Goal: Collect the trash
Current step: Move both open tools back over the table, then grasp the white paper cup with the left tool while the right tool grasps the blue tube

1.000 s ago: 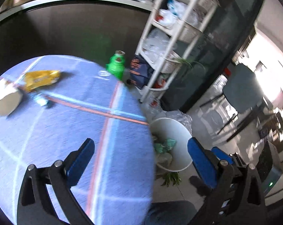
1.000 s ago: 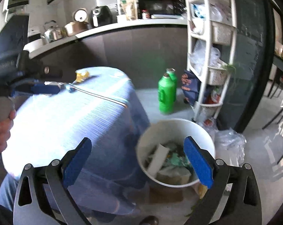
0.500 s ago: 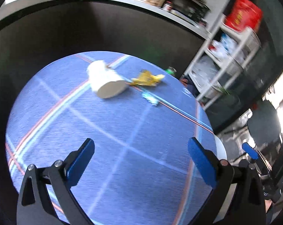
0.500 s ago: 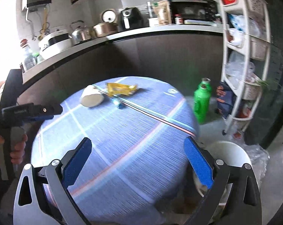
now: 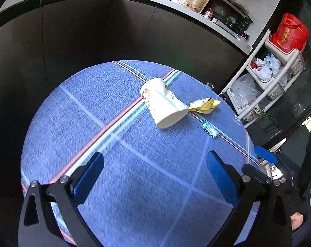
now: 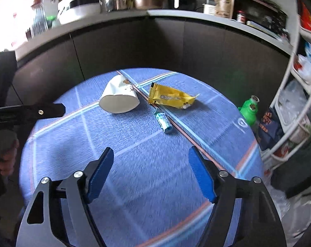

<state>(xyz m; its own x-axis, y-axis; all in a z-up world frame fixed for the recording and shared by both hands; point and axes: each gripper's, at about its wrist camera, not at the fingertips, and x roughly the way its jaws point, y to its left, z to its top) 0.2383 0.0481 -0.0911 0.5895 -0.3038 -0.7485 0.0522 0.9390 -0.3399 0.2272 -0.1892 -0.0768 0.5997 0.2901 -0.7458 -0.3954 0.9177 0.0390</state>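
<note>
Blue checked cloth covers the round table (image 6: 134, 185), and three pieces of trash lie together on its far half: a crushed paper cup (image 6: 120, 98) on its side, a yellow wrapper (image 6: 169, 97) just right of it, and a small blue-and-white wrapper (image 6: 164, 122) nearer, beside a stripe in the cloth. Both grippers hang over the near half, well apart from all three. The right gripper (image 6: 151, 173) has nothing between its blue pads and its jaws are closing; the left gripper (image 5: 155, 179) stands apart and empty, facing the cup (image 5: 162, 106) from the left side of the table

Several things could go wrong from here. Jaws that narrow too soon would probably not span the cup, whose open mouth looks wider than the present gap, and would shove it along the cloth instead. The small wrapper lies flat, so pads coming down on it are likely to pinch cloth as well and drag the whole cover. The yellow wrapper looks slick and light, and a glancing touch could flick it off the far edge. With the items so close, reaching for one may knock its neighbour. The two grippers also point toward the same cluster and could collide over it. The bin is not in view, so a dropped piece may land on the floor
</note>
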